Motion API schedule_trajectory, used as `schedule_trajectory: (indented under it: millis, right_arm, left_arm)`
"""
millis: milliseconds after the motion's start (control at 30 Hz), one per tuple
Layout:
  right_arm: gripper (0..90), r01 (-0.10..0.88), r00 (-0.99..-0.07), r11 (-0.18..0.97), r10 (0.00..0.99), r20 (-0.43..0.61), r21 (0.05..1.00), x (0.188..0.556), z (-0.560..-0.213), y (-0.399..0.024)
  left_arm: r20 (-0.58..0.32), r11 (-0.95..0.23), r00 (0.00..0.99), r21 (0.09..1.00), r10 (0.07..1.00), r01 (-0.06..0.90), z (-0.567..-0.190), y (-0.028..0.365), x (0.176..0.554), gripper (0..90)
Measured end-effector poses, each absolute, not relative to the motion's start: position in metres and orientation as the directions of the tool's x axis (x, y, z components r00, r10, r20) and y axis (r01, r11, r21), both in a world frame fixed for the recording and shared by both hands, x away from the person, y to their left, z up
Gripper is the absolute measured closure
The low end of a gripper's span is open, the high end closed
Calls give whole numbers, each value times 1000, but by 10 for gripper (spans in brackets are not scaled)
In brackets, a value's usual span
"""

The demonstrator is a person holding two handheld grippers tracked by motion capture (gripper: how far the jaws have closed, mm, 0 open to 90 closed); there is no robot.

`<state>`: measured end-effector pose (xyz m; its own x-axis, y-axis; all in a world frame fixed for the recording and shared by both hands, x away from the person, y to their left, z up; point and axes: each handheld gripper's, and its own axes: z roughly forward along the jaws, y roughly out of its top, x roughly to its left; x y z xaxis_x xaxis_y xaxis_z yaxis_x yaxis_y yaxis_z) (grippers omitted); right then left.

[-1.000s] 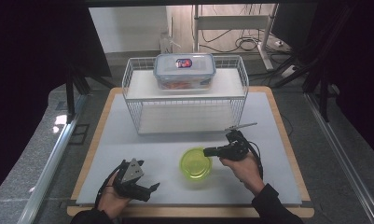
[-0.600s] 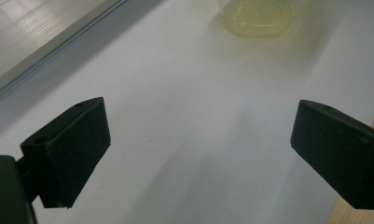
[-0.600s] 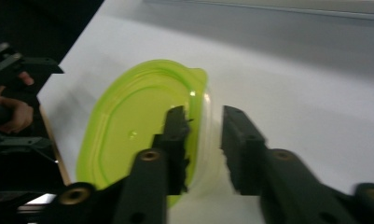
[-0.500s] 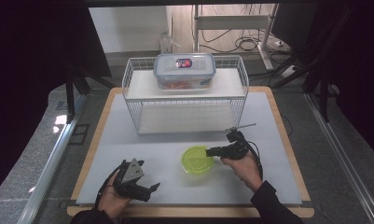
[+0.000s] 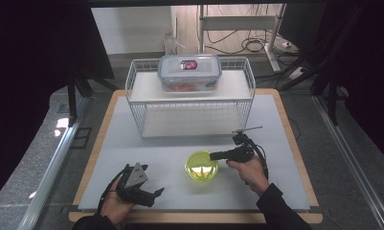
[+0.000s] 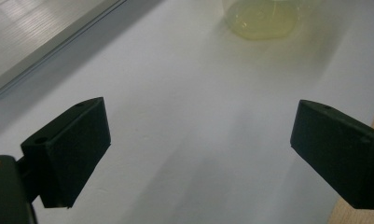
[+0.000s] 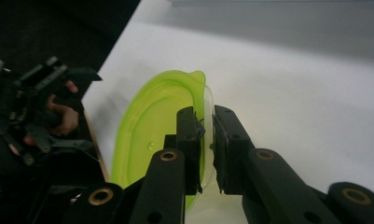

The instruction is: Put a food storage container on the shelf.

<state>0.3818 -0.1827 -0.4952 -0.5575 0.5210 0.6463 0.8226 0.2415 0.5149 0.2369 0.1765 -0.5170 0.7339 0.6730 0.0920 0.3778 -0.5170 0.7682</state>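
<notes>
The green lid sits on a clear round tub on the white mat, in front of the wire rack that carries a lidded food box. The right gripper reaches in level from the right, and its jaws, which opened and then drew together again within the last moment, are now clamped on the near edge of the lid and the tub's rim, with one pad on the inside and the other on the outside. The left gripper rests near the front left of the mat with its jaws wide apart and nothing between them, well clear of the tub. The step in hand looks like taking hold of the lid's edge to peel it off or to move the tub. To do it well, the pinch should stay deep enough that the thin rim does not slip, and any lift should begin slowly and upward from that edge. Since the tub looks light, it may tilt or slide, so bringing the free left gripper over to steady its far side would likely help.
</notes>
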Motion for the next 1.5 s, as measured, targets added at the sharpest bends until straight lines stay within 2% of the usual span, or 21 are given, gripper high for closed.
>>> schedule_trajectory:
  millis: [633,900,1100,1167,1333,1500]
  right_arm:
    - [841,793,-575,180,536,618,582,380,-479,-194]
    - [786,812,-529,166,614,586,559,395,-492,-199]
    - [662,805,-525,147,628,575,574,403,-496,-197]
    - [658,807,-521,142,631,576,574,407,-496,-195]
    - [799,827,-501,131,616,608,547,411,-499,-192]
    - [824,824,-512,121,578,636,553,406,-495,-189]
  left_arm:
    - [97,-520,734,767,673,375,-517,176,237,47]
    - [99,-522,734,766,671,374,-517,176,237,47]
    - [99,-523,735,766,671,374,-517,176,237,47]
    - [100,-524,735,765,671,374,-517,176,237,47]
    - [98,-523,735,766,671,374,-517,176,237,47]
    - [102,-524,735,766,670,372,-517,176,237,47]
